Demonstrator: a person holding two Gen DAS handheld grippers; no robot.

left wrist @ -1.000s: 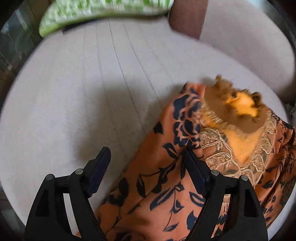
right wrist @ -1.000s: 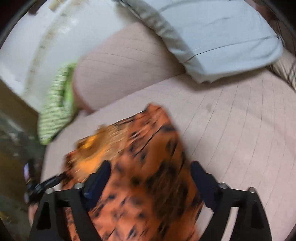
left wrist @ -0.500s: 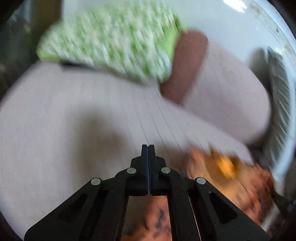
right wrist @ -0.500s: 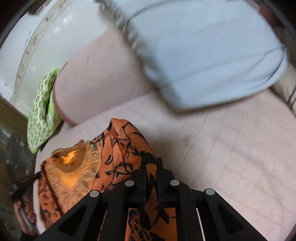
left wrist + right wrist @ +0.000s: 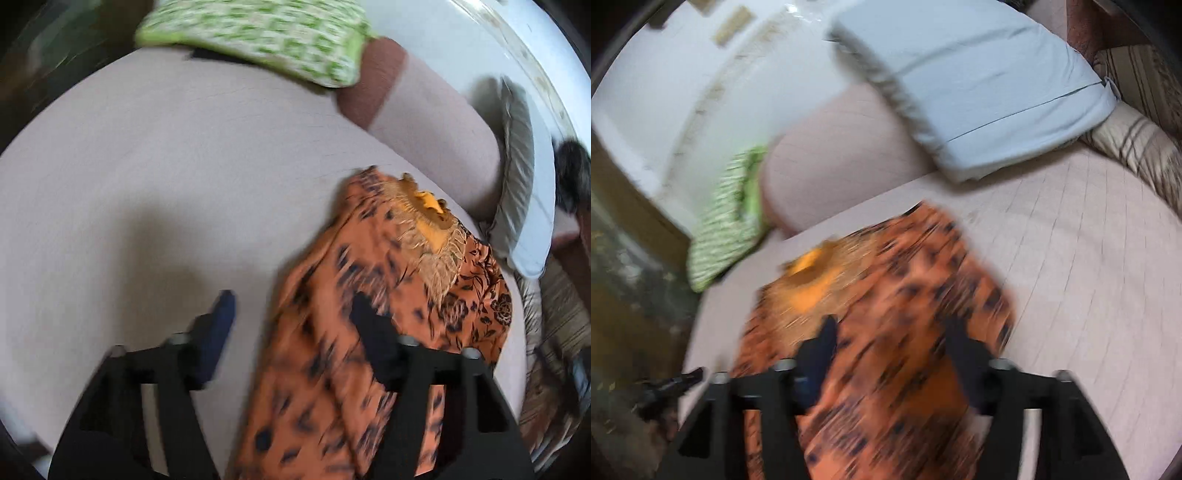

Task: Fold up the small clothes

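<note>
An orange garment with a dark floral print and a fringed yellow neckline (image 5: 399, 280) lies on the pale pink sofa seat (image 5: 147, 177). It also shows in the right wrist view (image 5: 897, 295). My left gripper (image 5: 291, 325) is open above the garment's left edge, its right finger over the cloth and its left finger over bare seat. My right gripper (image 5: 890, 347) is open and empty, both fingers over the garment's middle. Both views are blurred by motion.
A green patterned cushion (image 5: 255, 40) lies at the sofa's far end by the brown armrest (image 5: 373, 88). A light blue pillow (image 5: 979, 77) leans on the backrest, with a striped cushion (image 5: 1137, 147) to its right. The sofa's front edge is at the left (image 5: 698, 325).
Both grippers were shut half a second ago, the right one on the garment, and now stand open. The garment's side lies folded inward. Both cameras are moving.
</note>
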